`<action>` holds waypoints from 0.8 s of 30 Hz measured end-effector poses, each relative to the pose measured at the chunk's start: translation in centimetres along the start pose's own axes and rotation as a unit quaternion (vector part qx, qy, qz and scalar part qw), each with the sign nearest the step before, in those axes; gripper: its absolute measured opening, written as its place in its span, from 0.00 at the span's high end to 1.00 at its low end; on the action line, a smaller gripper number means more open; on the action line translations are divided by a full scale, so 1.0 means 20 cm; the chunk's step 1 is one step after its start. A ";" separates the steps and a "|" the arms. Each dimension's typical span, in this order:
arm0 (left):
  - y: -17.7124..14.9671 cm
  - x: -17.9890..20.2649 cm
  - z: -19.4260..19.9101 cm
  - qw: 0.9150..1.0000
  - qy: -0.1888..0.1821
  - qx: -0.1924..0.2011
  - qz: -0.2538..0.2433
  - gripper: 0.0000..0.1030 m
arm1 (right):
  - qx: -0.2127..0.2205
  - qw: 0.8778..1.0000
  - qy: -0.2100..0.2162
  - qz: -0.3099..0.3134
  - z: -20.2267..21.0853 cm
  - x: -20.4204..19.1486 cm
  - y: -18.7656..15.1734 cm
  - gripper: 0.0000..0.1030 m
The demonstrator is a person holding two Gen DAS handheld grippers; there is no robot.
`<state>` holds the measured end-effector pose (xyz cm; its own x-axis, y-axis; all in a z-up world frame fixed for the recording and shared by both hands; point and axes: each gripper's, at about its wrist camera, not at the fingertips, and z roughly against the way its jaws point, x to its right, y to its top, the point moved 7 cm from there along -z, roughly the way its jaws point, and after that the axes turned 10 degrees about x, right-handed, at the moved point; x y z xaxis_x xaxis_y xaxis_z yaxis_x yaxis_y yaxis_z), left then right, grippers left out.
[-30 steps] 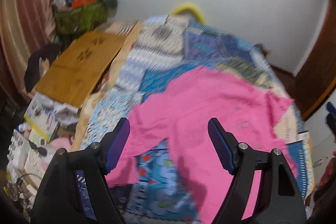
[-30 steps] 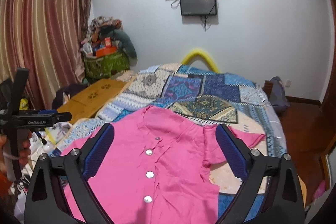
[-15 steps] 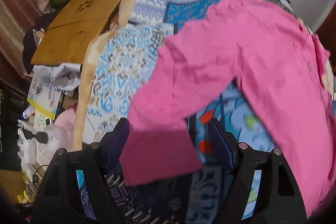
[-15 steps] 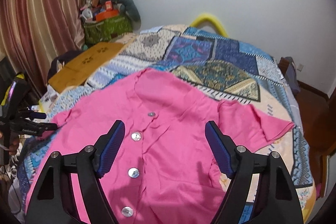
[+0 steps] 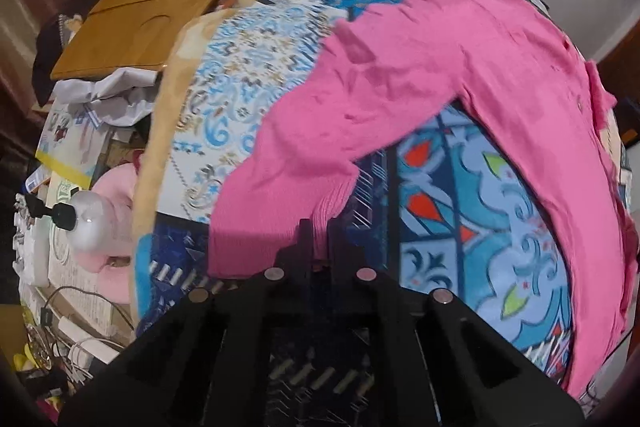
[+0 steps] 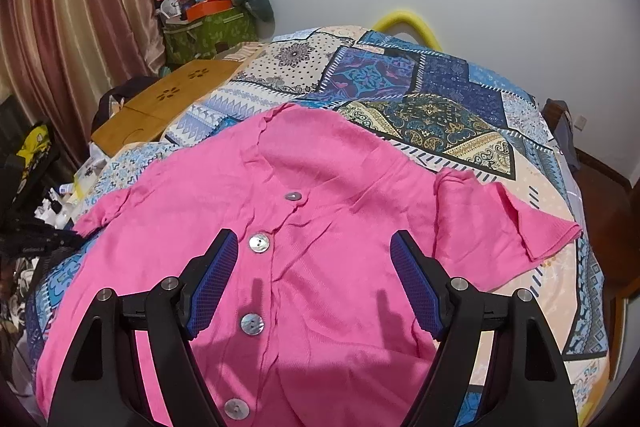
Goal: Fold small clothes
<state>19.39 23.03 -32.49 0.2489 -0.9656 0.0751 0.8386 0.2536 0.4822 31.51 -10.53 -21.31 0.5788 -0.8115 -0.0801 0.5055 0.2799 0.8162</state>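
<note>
A pink short-sleeved buttoned shirt (image 6: 320, 227) lies spread face up on the patchwork bedspread (image 6: 440, 115). In the left wrist view my left gripper (image 5: 320, 231) is shut on the cuff edge of the shirt's left sleeve (image 5: 320, 155), near the bed's left side. My right gripper (image 6: 314, 279) is open and empty, hovering over the shirt's button placket (image 6: 256, 243) at chest height. The right sleeve (image 6: 520, 223) lies flat to the right.
A wooden lap table (image 6: 168, 103) leans at the bed's left side. Boxes, cables and a pink object (image 5: 112, 211) clutter the floor on the left. A green storage bag (image 6: 208, 35) stands by the curtain. A yellow hoop (image 6: 404, 23) is behind the bed.
My left gripper has dropped to the left sleeve and shut on its cuff. My right gripper has tilted down closer over the shirt's front, still open.
</note>
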 end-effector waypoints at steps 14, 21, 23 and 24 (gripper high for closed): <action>0.79 0.46 0.50 0.983 -0.110 0.145 -0.006 0.95 | 0.028 1.000 0.006 -0.005 0.05 0.06 0.08 0.27; 0.98 1.00 0.46 0.974 -0.178 0.133 -0.048 0.95 | 0.045 0.999 0.019 -0.015 0.08 0.09 0.14 0.27; 0.99 1.12 0.40 0.973 -0.186 0.121 -0.061 0.95 | 0.044 0.999 0.021 -0.017 0.08 0.11 0.14 0.26; 0.98 1.19 0.35 0.972 -0.194 0.111 -0.067 0.95 | 0.044 0.999 0.022 -0.018 0.08 0.12 0.14 0.26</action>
<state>38.39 4.64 -15.05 -0.0926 -0.9491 0.3011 0.7145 0.1473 0.6840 33.30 -12.45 -18.30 0.5903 -0.7960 -0.1335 0.4694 0.2040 0.8591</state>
